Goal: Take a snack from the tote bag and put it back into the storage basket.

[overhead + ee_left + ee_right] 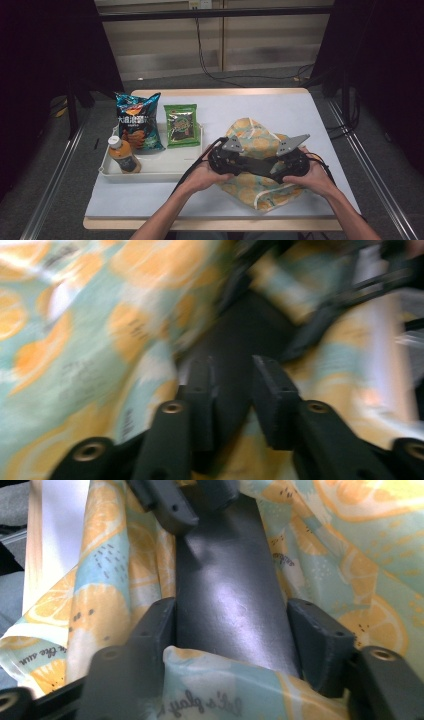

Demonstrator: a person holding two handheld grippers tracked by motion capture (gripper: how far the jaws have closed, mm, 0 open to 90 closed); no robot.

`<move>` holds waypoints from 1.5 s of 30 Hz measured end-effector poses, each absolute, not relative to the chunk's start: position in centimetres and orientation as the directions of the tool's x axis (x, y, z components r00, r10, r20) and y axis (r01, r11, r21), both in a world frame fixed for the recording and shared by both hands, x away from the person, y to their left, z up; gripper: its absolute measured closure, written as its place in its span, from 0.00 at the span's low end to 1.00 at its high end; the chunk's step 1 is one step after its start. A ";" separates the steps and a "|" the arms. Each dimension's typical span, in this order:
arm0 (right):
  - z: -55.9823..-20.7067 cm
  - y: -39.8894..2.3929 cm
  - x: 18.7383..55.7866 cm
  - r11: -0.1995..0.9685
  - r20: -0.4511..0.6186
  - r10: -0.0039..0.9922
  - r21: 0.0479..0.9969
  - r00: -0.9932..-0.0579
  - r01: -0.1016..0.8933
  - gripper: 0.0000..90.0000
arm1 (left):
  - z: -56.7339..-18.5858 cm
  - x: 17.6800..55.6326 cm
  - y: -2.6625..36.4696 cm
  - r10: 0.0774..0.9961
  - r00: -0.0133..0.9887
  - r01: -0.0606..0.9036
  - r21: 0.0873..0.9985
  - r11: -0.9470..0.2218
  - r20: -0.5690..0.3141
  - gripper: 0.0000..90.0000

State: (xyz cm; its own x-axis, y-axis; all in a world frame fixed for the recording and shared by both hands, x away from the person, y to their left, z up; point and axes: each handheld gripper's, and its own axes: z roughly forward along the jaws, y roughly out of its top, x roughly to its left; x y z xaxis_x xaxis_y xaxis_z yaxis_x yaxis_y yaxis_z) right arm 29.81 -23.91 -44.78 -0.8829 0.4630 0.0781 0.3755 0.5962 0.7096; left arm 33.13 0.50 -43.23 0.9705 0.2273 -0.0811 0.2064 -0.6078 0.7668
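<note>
A fabric bag (255,134) printed with orange slices lies on the white table cover, right of centre. Both hands hold their grippers low over it, pointing at each other. A black, glossy flat item (225,560) spans between them and lies in the folds of the bag (100,610). My right gripper (231,615) has a jaw against each long edge of that item. My left gripper (232,375) stands with its jaws apart and the dark item (245,330) just beyond them, the pads clear of it. In the high view the left gripper (246,164) and right gripper (276,167) nearly meet.
A white tray (150,172) at the left holds a blue crisp bag (136,122), a green snack packet (182,125) and a bottle of orange drink (124,156) lying on its side. The table's front edge runs close below the forearms.
</note>
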 end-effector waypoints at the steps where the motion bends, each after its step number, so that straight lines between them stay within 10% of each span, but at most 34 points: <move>1: -44.7 -23.9 29.8 0.595 0.075 0.468 0.710 -0.881 0.376 0.38 | -43.2 33.3 0.5 0.230 0.970 0.207 0.763 -0.613 -0.078 0.69; 19: -43.2 -27.6 25.9 0.430 0.097 0.651 0.770 -0.753 0.471 0.19 | -43.5 34.9 1.6 0.119 0.993 0.085 0.736 -0.672 -0.005 0.35; 45: -44.3 -28.4 25.7 0.401 0.114 0.672 0.775 -0.732 0.488 0.17 | -45.7 34.9 -0.3 0.047 0.999 0.015 0.701 -0.713 0.027 0.26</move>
State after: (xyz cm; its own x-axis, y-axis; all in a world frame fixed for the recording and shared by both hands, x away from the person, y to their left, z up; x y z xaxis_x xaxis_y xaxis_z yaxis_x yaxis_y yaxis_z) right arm 25.69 -28.41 -44.26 -0.7318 0.6720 0.1135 0.4884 0.4009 0.7751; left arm 34.86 -0.31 -45.73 0.9985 0.0473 0.0270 0.0148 -0.7134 0.7006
